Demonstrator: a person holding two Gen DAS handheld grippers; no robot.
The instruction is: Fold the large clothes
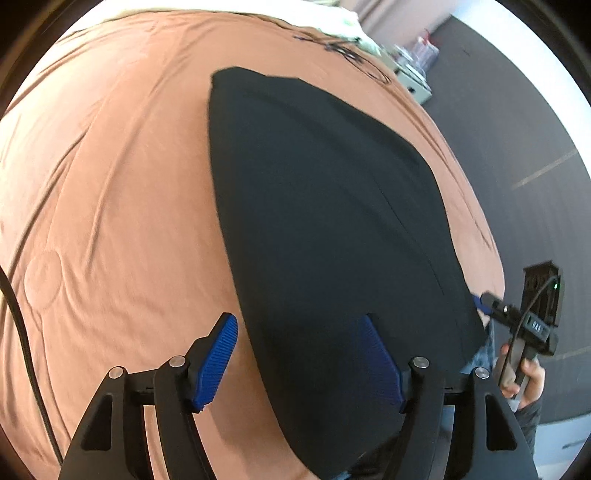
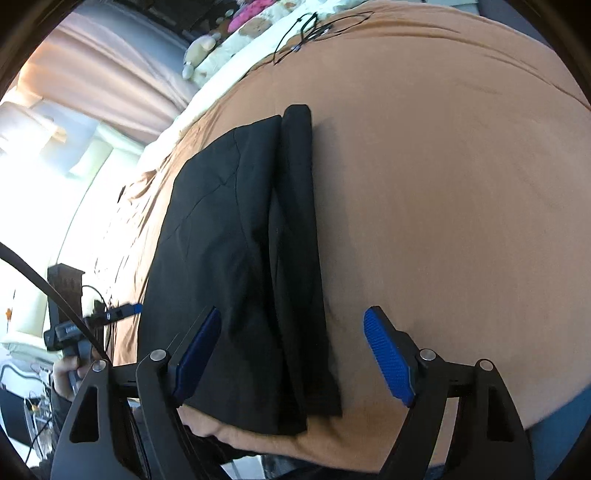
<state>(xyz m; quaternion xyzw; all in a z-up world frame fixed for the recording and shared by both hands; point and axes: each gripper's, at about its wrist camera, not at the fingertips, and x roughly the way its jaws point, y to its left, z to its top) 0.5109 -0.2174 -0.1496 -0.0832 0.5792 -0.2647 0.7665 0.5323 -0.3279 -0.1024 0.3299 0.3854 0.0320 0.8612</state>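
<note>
Left wrist view: black folded garment [image 1: 325, 229], centre frame, lying long on the orange-brown bedspread [image 1: 110, 184]. Left gripper [image 1: 308, 360] wide open, holding nothing, astride the near edge, likely just let go. Cables [image 1: 343, 48] at upper centre, clear of it.

Right wrist view: the garment at centre left, layered folds lying flat. Right gripper [image 2: 291, 360] wide open, empty, above the near end. Soft toys [image 2: 236, 18] at top, well apart.

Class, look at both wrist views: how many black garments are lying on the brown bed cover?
1: a single folded black garment lies lengthwise on the brown bed cover, its near end between both open grippers. Anything folded inside or lying beneath it would be hidden.
</note>
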